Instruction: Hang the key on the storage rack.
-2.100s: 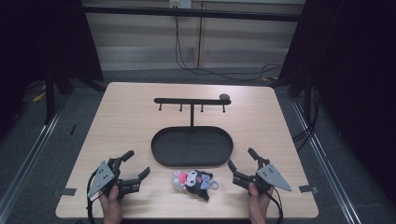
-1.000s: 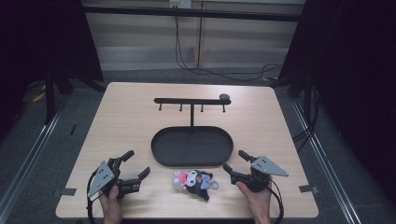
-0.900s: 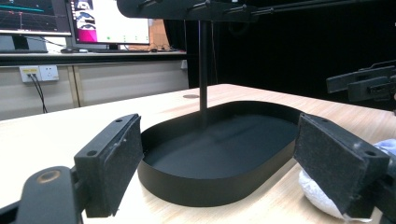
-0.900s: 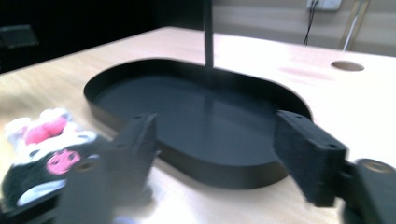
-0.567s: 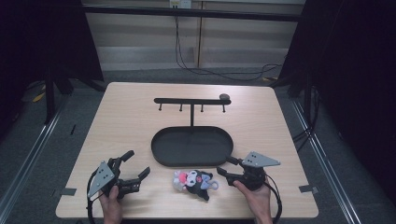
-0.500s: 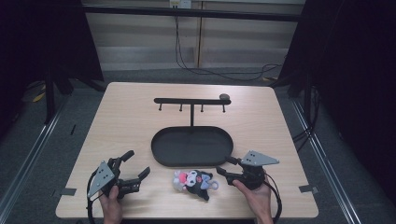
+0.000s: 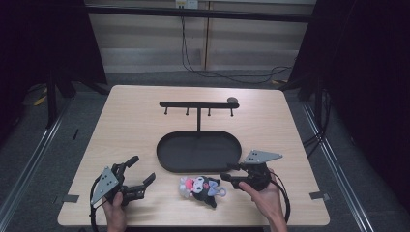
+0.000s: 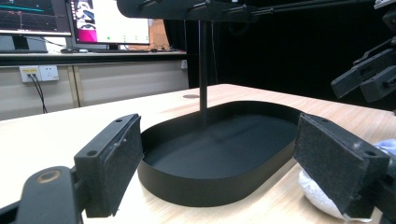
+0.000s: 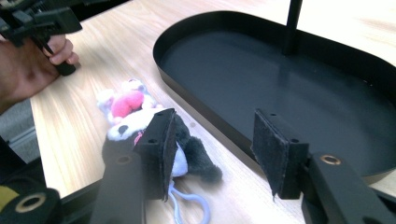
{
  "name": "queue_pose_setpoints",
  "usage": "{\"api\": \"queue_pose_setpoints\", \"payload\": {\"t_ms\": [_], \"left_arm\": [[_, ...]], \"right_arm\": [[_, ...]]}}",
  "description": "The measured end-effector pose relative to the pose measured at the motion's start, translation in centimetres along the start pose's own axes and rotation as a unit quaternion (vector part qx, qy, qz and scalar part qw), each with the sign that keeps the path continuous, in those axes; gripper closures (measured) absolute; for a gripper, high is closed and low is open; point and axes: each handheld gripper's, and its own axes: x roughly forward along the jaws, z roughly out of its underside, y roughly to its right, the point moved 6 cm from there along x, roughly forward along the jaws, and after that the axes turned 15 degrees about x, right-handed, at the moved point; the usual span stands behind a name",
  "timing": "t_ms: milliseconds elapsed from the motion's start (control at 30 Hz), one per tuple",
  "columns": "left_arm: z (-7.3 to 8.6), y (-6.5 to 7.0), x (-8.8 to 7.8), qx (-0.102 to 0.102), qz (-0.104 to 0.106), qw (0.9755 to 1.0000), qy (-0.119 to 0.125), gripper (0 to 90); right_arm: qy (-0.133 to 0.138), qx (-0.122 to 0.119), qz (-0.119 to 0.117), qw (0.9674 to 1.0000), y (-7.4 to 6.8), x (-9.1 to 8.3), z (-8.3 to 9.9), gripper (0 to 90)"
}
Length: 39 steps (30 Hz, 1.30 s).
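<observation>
A small black, white and pink plush toy with a pale blue loop lies on the table in front of the black oval tray. My right gripper hovers just right of the toy, pointing left at it. In the right gripper view the plush toy lies partly behind the left jaw. The right gripper is open; its jaws have just been closing, with only the toy's dark tail and bare table between them. My left gripper rests wide open at the front left. In the left gripper view the left gripper frames the tray.
A black T-shaped stand with several small hooks rises from the back of the tray. The tray's rim runs close beside my right jaw. Bare wood lies to the left and back. The table's front edge is near both hands.
The right gripper has swung left toward the plush toy and lifted slightly, and its jaws have narrowed. The left gripper and the toy have stayed put.
</observation>
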Motion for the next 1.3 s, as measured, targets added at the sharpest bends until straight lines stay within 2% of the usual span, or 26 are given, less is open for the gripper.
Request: {"api": "queue_pose_setpoints", "payload": {"t_ms": [67,200,267,300,333,467,567,600,633,700,767,833,900,967,1000,1033,1100,1133,1200,1233,1267,1300], "left_arm": [[0.0,0.0,0.0,-0.001,0.001,1.0000,0.000,15.3],[0.0,0.0,0.0,0.000,0.002,1.0000,0.001,15.3],[0.0,0.0,0.0,0.000,0.003,1.0000,0.000,15.3],[0.0,0.0,0.0,0.000,0.002,1.0000,0.001,15.4],[0.0,0.0,0.0,-0.001,0.002,1.0000,0.001,15.3],[0.0,0.0,0.0,0.000,0.003,1.0000,0.001,15.3],[0.0,0.0,0.0,0.000,0.002,1.0000,0.001,15.4],[0.0,0.0,0.0,0.000,0.000,1.0000,0.000,15.4],[0.0,0.0,0.0,0.000,0.003,1.0000,0.001,15.4],[0.0,0.0,0.0,0.000,0.002,1.0000,0.001,15.4],[0.0,0.0,0.0,0.000,0.003,1.0000,0.001,15.4],[0.0,0.0,0.0,0.000,0.002,1.0000,0.001,15.4],[0.0,0.0,0.0,0.000,0.002,1.0000,0.000,15.4],[0.0,0.0,0.0,-0.001,0.002,1.0000,0.001,15.4],[0.0,0.0,0.0,0.000,0.002,1.0000,0.001,15.4],[0.0,0.0,0.0,0.000,0.002,1.0000,0.001,15.4],[0.0,0.0,0.0,0.000,0.002,1.0000,0.001,15.4],[0.0,0.0,0.0,0.000,0.002,1.0000,0.001,15.4],[0.0,0.0,0.0,0.000,0.003,1.0000,0.001,15.4],[0.0,0.0,0.0,0.000,0.002,1.0000,0.000,15.3],[0.0,0.0,0.0,0.000,0.002,1.0000,0.001,15.4],[0.0,0.0,0.0,-0.001,0.002,1.0000,0.001,15.4]], "right_arm": [[-0.012,-0.001,0.001,0.9999,0.0,0.0,-0.2,49.0],[-0.068,-0.020,0.011,0.9974,-0.2,0.3,-0.1,52.1],[-0.105,-0.027,0.010,0.9940,-0.5,0.7,0.2,51.1],[-0.115,-0.026,0.011,0.9930,-0.5,0.8,0.3,50.2],[-0.142,-0.031,0.009,0.9893,-0.7,1.1,0.6,48.4],[-0.181,-0.042,0.013,0.9826,-0.8,1.6,0.8,46.3],[-0.195,-0.048,0.005,0.9796,-0.9,1.7,0.4,49.2],[-0.205,-0.047,0.005,0.9777,-1.1,1.7,0.3,49.3],[-0.220,-0.048,0.005,0.9742,-1.2,1.8,0.4,48.5],[-0.230,-0.056,0.017,0.9715,-1.1,1.9,0.3,50.2],[-0.252,-0.068,0.015,0.9653,-1.0,2.1,0.3,54.9],[-0.271,-0.068,0.014,0.9601,-0.8,2.3,0.5,54.9],[-0.293,-0.069,0.011,0.9535,-0.8,2.6,0.7,58.7],[-0.325,-0.072,0.006,0.9430,-0.9,2.9,1.1,60.7],[-0.336,-0.073,0.006,0.9391,-0.8,3.1,1.2,61.8],[-0.342,-0.076,0.009,0.9366,-0.7,3.3,1.4,62.0],[-0.344,-0.080,0.015,0.9353,-0.6,3.6,1.4,64.9],[-0.350,-0.078,0.011,0.9335,-0.6,3.6,1.5,65.9],[-0.361,-0.083,0.010,0.9287,-0.7,3.8,1.6,65.8],[-0.370,-0.087,0.008,0.9249,-0.7,3.8,1.7,65.1],[-0.373,-0.092,0.008,0.9233,-0.7,3.9,1.7,64.2],[-0.374,-0.089,0.008,0.9231,-0.7,4.0,1.6,63.3]]}}
